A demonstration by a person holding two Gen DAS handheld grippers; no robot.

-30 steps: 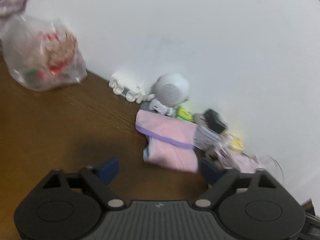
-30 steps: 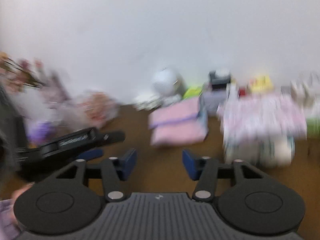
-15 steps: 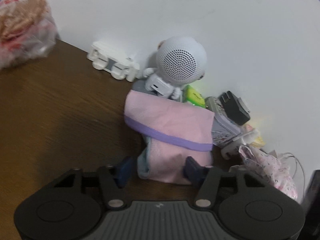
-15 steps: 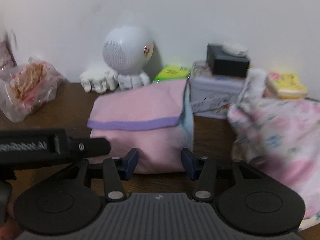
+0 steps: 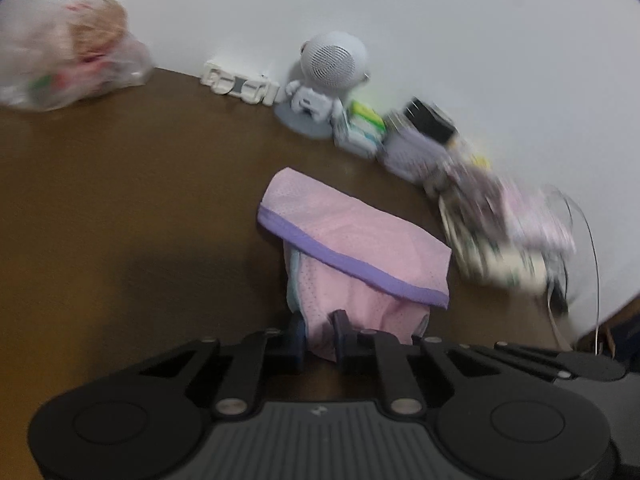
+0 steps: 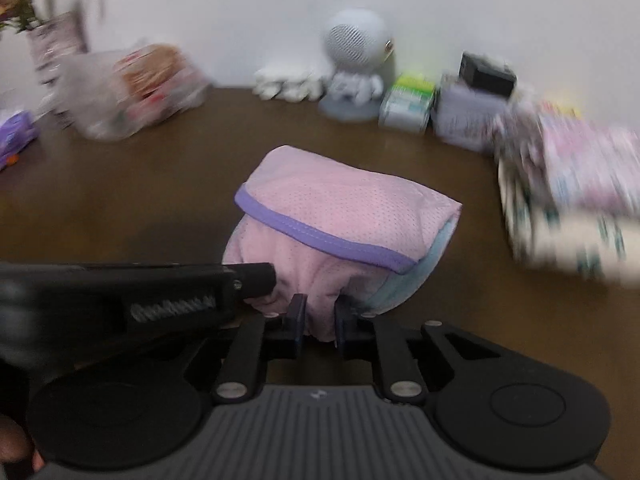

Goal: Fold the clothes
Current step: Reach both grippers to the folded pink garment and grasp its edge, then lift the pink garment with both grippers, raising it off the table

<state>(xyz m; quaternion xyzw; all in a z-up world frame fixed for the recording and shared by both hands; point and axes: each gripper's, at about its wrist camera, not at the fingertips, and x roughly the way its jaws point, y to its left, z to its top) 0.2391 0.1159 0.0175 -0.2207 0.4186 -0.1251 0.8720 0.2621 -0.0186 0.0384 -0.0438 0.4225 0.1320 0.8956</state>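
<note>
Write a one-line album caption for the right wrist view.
Both grippers pinch the near edge of a folded pink garment on a wooden table.

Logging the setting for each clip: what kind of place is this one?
Probably a home: a brown wooden table pushed against a white wall, cluttered with a round white speaker figure, a plastic bag of snacks and a pile of floral fabric.

From my left wrist feed, the patterned pile [image 5: 508,236] at three o'clock is smeared by blur, and the plastic bag [image 5: 68,68] at ten o'clock is too, so I can't read its contents. On my right wrist feed, the left gripper [image 6: 256,280] covers the pink garment [image 6: 340,216]'s near-left edge at nine o'clock.
</note>
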